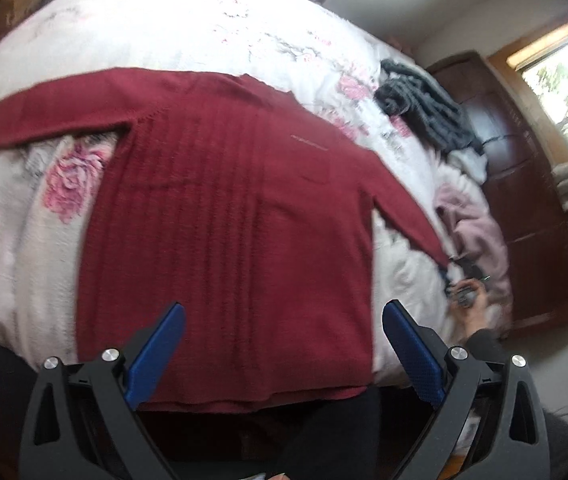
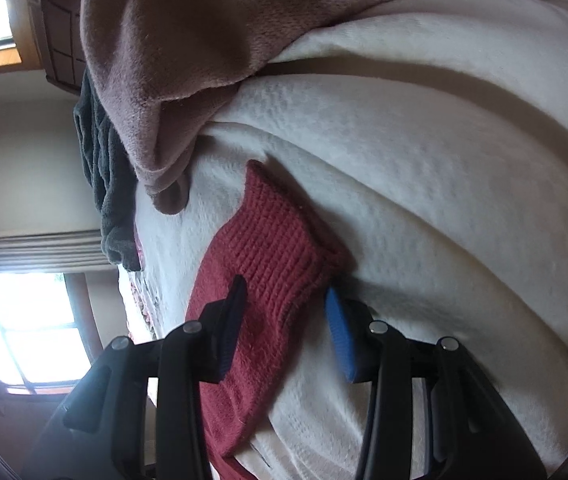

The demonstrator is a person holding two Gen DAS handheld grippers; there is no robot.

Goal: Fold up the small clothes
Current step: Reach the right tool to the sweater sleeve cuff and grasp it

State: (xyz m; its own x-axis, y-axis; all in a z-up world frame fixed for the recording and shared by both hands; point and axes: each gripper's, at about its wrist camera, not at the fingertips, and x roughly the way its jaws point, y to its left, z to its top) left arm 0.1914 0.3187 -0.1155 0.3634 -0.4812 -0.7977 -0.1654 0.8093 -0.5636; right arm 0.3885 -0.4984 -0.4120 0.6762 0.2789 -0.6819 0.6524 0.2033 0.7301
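Dark red knit sweater spread flat, frame centre, for folding. Left gripper above hem, jaws released. Right gripper straddling sleeve cuff, lower centre — jaws parted, not yet pinching.

A bed with a white floral blanket carries a red sweater spread flat ahead of the left tool; grey and pink garments lie to its right.

Window daylight, blown-out bedspread, motion blur, fisheye-warped edges
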